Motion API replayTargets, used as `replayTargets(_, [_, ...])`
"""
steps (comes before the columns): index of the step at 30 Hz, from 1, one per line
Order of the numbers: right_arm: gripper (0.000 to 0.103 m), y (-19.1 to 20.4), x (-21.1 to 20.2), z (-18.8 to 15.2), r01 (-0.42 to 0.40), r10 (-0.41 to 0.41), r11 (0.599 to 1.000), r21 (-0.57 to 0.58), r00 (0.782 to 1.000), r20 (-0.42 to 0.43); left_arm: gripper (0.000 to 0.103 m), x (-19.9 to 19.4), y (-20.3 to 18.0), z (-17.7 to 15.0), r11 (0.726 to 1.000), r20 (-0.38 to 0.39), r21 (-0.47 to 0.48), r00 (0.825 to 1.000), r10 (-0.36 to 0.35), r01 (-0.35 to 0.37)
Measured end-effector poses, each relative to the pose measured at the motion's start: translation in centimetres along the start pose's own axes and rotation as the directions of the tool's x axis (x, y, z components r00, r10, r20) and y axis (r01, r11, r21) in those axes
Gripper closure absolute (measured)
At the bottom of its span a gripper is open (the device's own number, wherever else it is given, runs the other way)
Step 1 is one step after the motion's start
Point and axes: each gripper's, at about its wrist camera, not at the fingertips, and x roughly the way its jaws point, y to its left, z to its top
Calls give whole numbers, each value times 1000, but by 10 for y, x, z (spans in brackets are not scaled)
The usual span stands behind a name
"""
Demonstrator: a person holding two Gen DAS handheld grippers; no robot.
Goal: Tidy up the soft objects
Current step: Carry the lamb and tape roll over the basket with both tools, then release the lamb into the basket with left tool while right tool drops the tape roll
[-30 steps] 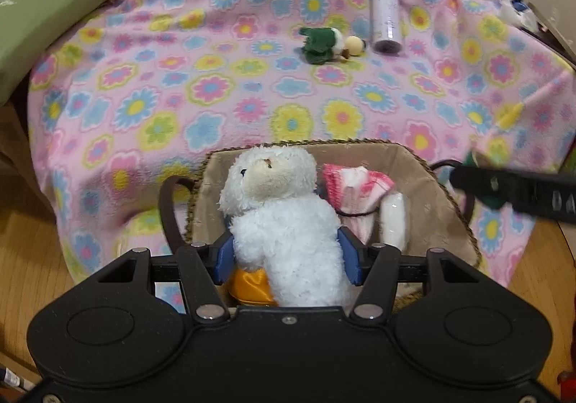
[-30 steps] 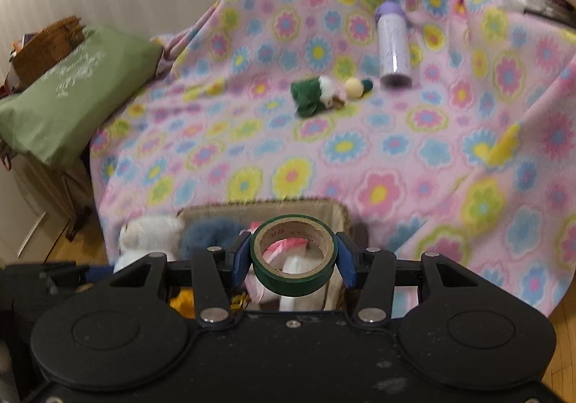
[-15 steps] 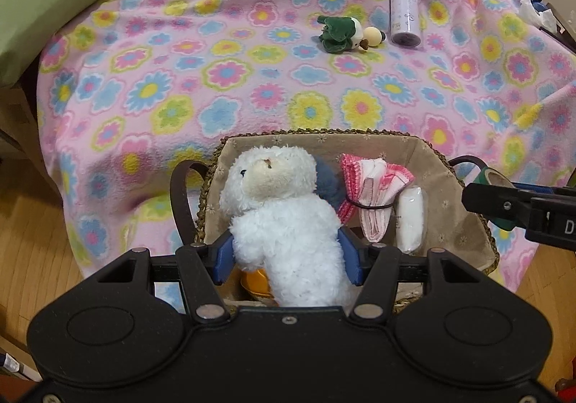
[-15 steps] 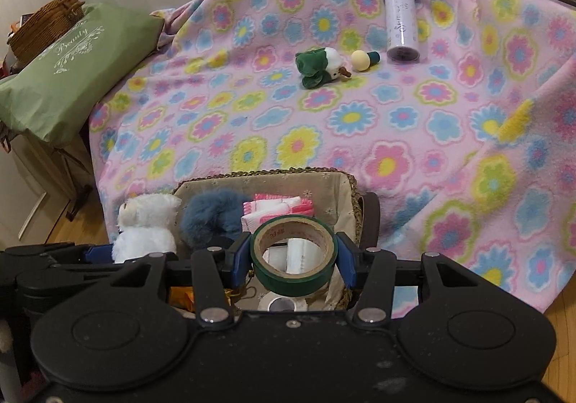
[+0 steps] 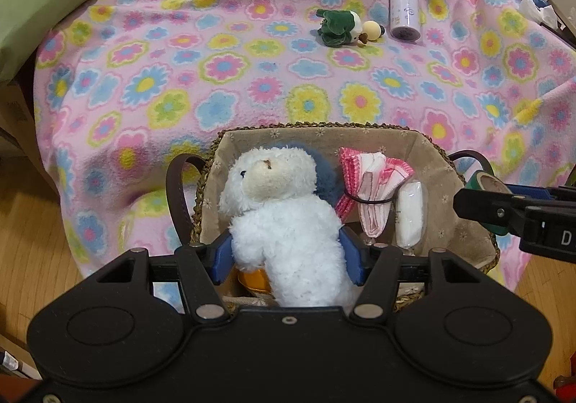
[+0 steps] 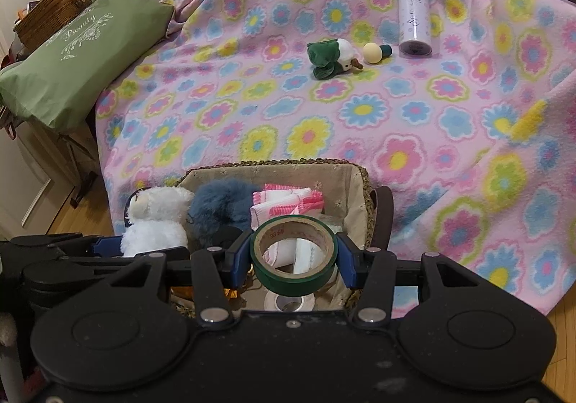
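A lined wicker basket stands against the flowered blanket. My left gripper has a white plush bear between its blue pads just above the basket's near left part; the jaws are opening and the pads still touch the fur. My right gripper is shut on a green tape roll over the basket's near right part. Inside lie a blue fluffy toy, a folded pink-and-white cloth and a white packet. A green plush toy lies on the blanket farther back.
Next to the green plush lie a cream ball and a purple bottle. A green pillow and a wicker hamper sit at the far left. Wooden floor shows on both sides of the basket.
The right wrist view has tipped down a little and sharpened, so more of the basket's inside shows. The bear and the tape roll stay between their pads.
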Motion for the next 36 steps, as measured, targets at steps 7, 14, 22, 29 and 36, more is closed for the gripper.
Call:
replayTargets(7, [53,-1,1,1,-7,7,1000,-9,1000,-6,40,0,0,0,1000,0,0,1000,0,0])
replayTargets(14, [51,-3,1,1,-8,7,1000,-10,1000,-4,39,0,1,0,1000,0,-4,1000,-1,1])
replayTargets(22, [50,-4,1,1,-8,8,1000,-8,1000,-6,38,0,2,0,1000,-3,-6,1000,-4,4])
replayTargets(29, [48,-5,1,0,-6,6,1000,-4,1000,-10,38,0,1,1,1000,-2,-5,1000,-4,4])
replayTargets(36, [47,-6,1,-1,-7,7,1000,-4,1000,-11,30,-1,2,-1,1000,4,0,1000,1,-1])
